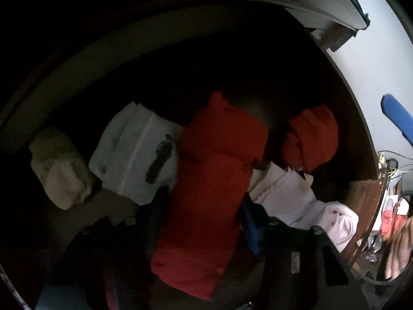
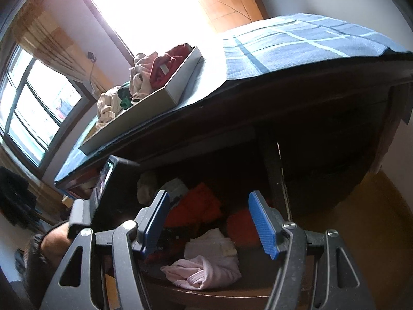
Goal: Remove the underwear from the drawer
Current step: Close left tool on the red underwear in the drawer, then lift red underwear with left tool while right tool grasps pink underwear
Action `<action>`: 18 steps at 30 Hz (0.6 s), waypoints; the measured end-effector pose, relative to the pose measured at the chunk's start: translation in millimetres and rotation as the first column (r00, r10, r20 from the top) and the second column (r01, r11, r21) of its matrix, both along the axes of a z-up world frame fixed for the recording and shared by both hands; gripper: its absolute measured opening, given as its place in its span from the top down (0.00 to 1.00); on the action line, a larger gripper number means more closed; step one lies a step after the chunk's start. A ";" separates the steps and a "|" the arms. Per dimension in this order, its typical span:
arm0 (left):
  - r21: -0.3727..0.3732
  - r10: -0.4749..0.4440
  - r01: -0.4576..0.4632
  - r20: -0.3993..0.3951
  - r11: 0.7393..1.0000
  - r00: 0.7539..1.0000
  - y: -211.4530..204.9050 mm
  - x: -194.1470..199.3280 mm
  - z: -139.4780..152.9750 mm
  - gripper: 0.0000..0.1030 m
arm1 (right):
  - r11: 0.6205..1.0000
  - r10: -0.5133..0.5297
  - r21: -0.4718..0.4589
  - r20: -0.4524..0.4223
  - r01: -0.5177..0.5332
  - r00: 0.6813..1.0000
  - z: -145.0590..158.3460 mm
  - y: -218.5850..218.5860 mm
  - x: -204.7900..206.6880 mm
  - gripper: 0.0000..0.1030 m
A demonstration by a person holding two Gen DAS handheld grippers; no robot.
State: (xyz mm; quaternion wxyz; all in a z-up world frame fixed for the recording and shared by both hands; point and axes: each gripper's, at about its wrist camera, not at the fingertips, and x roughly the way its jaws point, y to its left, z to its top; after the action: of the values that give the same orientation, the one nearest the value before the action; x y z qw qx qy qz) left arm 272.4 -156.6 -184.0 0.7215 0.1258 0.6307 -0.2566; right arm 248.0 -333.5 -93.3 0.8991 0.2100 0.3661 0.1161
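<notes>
Red underwear (image 1: 214, 180) is pinched between the left claw (image 1: 201, 222) pads so it can be lifted from the drawer (image 1: 361, 139), while the right claw (image 2: 209, 222) is held open and empty above.

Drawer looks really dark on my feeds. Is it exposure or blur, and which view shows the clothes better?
Left wrist: underexposed and soft, yet the red garment between the left gripper pads reads clearly. Right wrist: window glare blows out, leaving the drawer shadowed.
</notes>
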 end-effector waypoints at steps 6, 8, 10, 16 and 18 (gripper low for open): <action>-0.093 0.076 -0.070 0.064 0.993 0.995 22.9 -10.6 17.0 0.58 | 0.998 0.049 0.048 -0.031 -0.047 0.998 3.8 -3.7 2.2 0.36; -0.129 0.098 -0.088 0.078 0.988 0.992 31.4 -18.7 24.3 0.58 | 0.996 0.066 0.059 -0.057 -0.062 0.996 2.2 -2.0 5.0 0.36; -0.157 0.123 -0.108 0.087 0.982 0.989 43.0 -23.3 29.9 0.58 | 0.997 0.075 0.035 -0.072 -0.072 0.995 0.8 2.6 6.3 0.36; -0.235 0.232 -0.194 0.145 0.952 0.962 75.9 -44.6 55.7 0.58 | 0.988 0.156 0.022 -0.194 -0.154 0.968 -9.9 23.7 17.8 0.36; -0.256 0.264 -0.215 0.174 0.942 0.949 87.4 -51.9 65.9 0.58 | 0.983 0.181 0.002 -0.233 -0.186 0.955 -13.1 33.1 22.2 0.36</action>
State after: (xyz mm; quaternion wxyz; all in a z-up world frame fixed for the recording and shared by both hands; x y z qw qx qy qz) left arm 220.5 -69.2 -118.1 0.8185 -0.0121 0.5287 -0.2244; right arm 270.2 -300.4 -106.4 0.8375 0.1783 0.4877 0.1701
